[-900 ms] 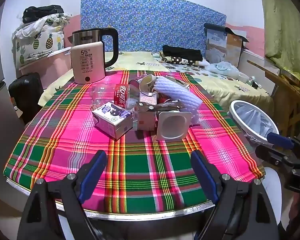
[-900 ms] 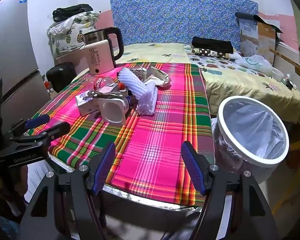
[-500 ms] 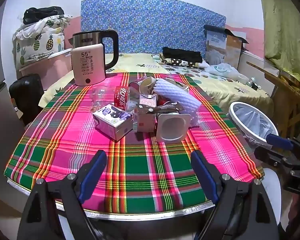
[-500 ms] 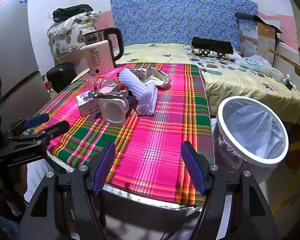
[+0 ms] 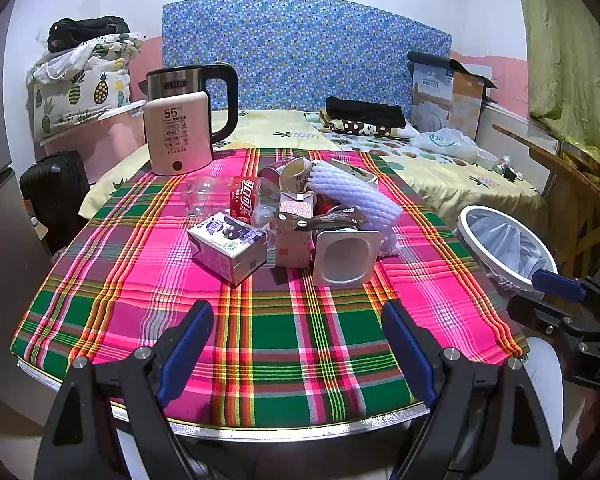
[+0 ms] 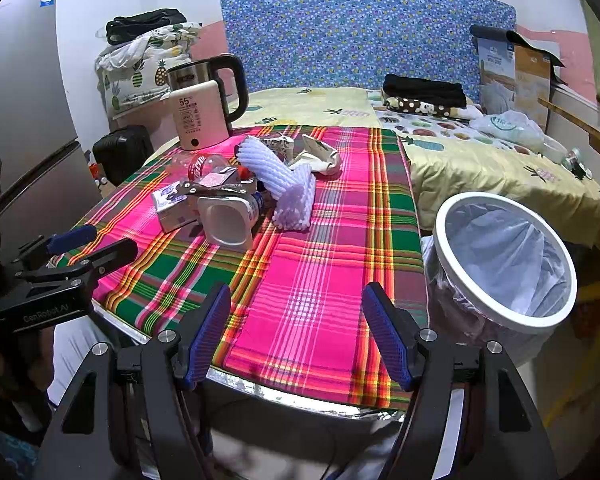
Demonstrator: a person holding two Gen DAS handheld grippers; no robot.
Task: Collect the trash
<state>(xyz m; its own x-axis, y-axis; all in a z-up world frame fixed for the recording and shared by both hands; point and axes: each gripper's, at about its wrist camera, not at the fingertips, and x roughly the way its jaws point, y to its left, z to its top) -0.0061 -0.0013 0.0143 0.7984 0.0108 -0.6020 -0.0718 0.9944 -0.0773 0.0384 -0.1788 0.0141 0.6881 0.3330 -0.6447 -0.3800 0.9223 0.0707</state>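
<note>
A heap of trash lies mid-table: a small milk carton (image 5: 228, 246), a white yogurt cup on its side (image 5: 346, 256), a clear cola bottle (image 5: 236, 200), white foam netting (image 5: 354, 192) and crumpled wrappers. The heap also shows in the right wrist view, with the yogurt cup (image 6: 228, 220) and foam netting (image 6: 288, 188). A white-rimmed bin with a plastic liner (image 6: 504, 256) stands off the table's right edge. My left gripper (image 5: 298, 340) is open and empty above the table's near edge. My right gripper (image 6: 296, 332) is open and empty near the front right corner.
A pink electric kettle (image 5: 180, 136) stands at the table's far left. The plaid tablecloth (image 5: 284, 344) covers the round table. A bed (image 6: 480, 152) with clothes and a box lies behind. A fridge (image 6: 16, 120) and a black suitcase (image 5: 54, 196) are at left.
Both grippers stay open and nearly still. The left wrist view has shifted very slightly; nothing on the table has moved.
</note>
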